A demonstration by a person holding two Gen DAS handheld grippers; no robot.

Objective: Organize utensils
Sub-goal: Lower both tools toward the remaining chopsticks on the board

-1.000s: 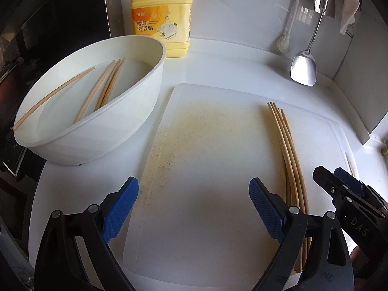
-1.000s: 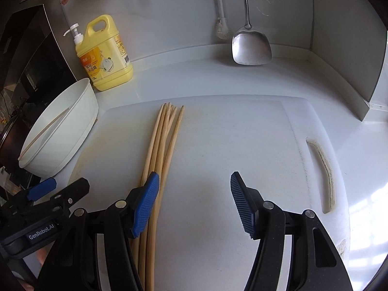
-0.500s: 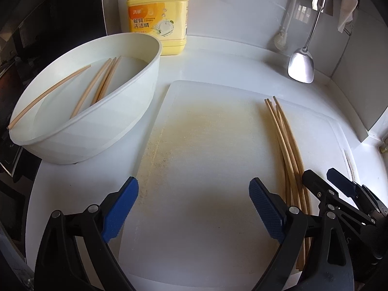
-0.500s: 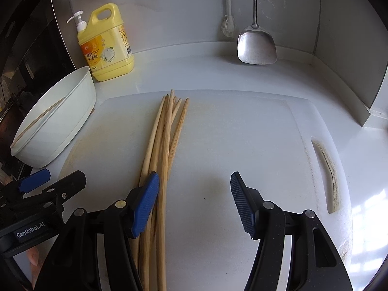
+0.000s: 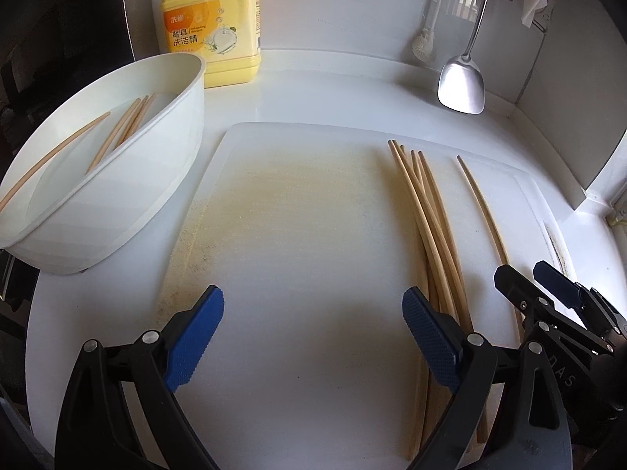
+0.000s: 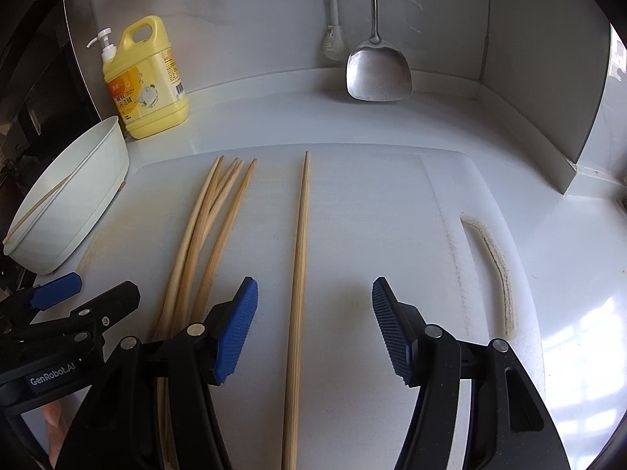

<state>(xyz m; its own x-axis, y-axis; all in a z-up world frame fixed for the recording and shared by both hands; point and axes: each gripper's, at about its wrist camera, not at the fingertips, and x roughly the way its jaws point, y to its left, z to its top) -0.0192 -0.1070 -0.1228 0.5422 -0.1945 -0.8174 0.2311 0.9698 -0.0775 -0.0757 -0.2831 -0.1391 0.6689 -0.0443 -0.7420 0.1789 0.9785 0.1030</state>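
Note:
A bundle of several wooden chopsticks (image 5: pixel 427 215) lies on the white cutting board (image 5: pixel 298 203); it also shows in the right wrist view (image 6: pixel 207 227). One single chopstick (image 6: pixel 299 258) lies apart to the right of the bundle, also seen in the left wrist view (image 5: pixel 484 207). More chopsticks (image 5: pixel 121 133) rest in a white bowl (image 5: pixel 117 196) at the left. My left gripper (image 5: pixel 313 337) is open and empty over the board's near part. My right gripper (image 6: pixel 315 325) is open, low over the single chopstick, which runs between its fingers.
A yellow detergent bottle (image 5: pixel 213 27) stands at the back left. A metal spatula (image 6: pixel 378 70) and a white brush (image 6: pixel 335 39) hang on the back wall. The board's handle slot (image 6: pixel 493 270) is at the right. A wall corner rises at the right.
One chopstick now lies apart to the right of the bundle. The right gripper has shifted right so that this chopstick runs between its fingers. The bundle's far ends have fanned out.

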